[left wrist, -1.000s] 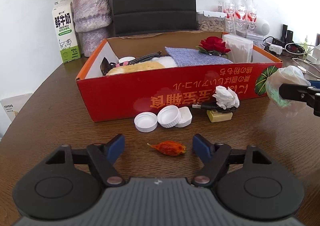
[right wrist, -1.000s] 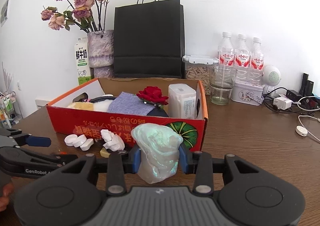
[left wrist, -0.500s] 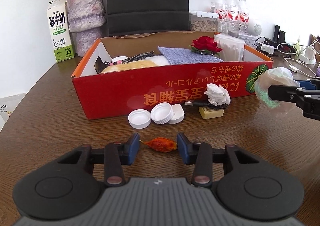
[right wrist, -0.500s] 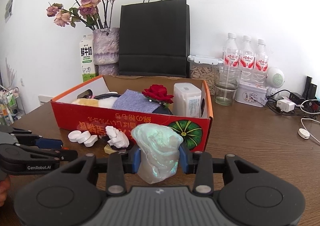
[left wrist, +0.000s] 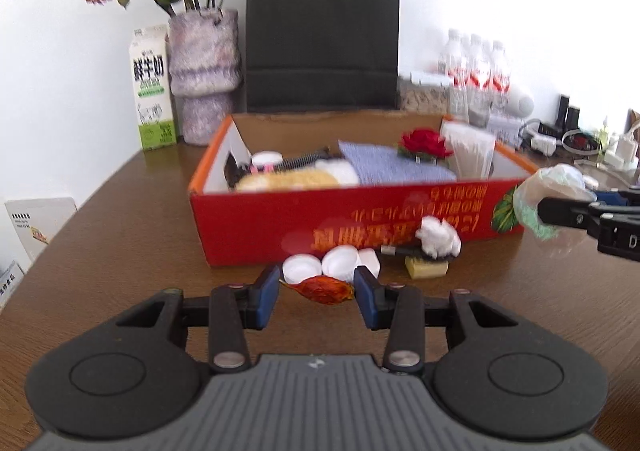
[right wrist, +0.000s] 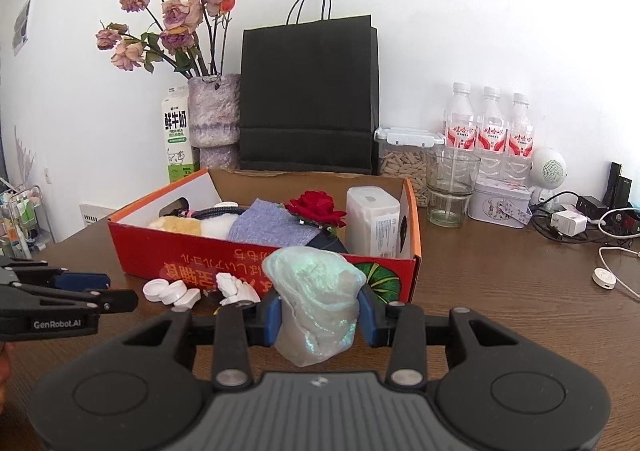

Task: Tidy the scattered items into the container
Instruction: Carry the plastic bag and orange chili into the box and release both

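Nearest, the left tongs (left wrist: 316, 293) are clamped end to end on a shrivelled orange-red pod (left wrist: 320, 290), seemingly just clear of the table (left wrist: 120, 235), probably so it can clear the box wall. To the right, the right tongs (right wrist: 318, 313) pinch a crumpled, shimmery plastic wrapper (right wrist: 314, 299), held upright and waiting its turn. Just beyond lie 3 white bottle caps (left wrist: 332, 269), a white paper wad (left wrist: 438, 237) and a yellowish block (left wrist: 426, 268) against the red box (left wrist: 280, 225). Blur hides whether the pod touches wood; the dark thing under the wad is unclear.
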